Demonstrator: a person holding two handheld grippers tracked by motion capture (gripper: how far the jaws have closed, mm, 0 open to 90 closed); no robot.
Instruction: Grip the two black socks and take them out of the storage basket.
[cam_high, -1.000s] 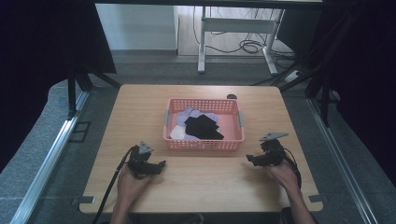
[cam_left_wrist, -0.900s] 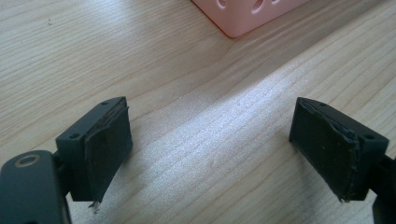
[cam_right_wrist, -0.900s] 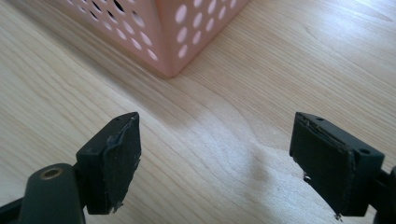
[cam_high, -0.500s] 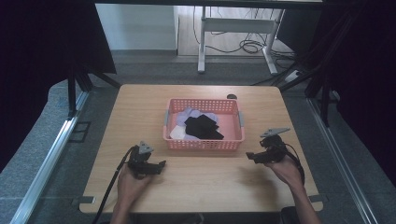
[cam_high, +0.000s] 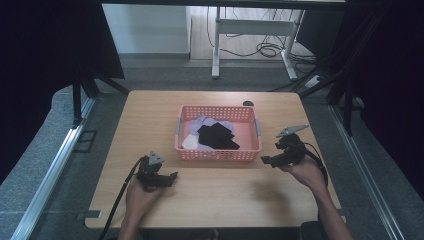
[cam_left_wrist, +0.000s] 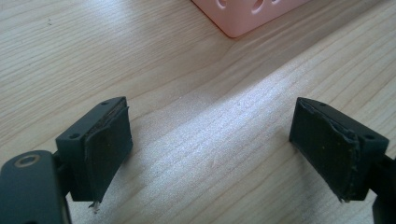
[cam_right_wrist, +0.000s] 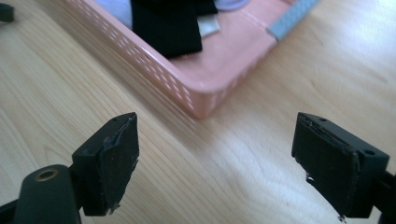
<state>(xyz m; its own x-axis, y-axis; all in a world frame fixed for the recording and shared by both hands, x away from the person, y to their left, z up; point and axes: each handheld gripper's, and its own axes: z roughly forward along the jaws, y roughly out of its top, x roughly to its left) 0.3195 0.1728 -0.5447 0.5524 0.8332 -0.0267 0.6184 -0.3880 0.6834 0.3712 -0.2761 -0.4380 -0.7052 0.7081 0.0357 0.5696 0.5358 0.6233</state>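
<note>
Jaws wide, empty on my left gripper and right gripper — pink basket corner just ahead of right jaws.

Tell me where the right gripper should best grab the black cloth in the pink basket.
Probably its raised top fold, from above: the black cloth lies flat on other cloths, walled in by the pink basket. The right gripper, jaws open, is beside the basket's corner.

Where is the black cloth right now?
In the high view the black cloth lies inside the pink basket at mid-table, on the pale cloths.
</note>
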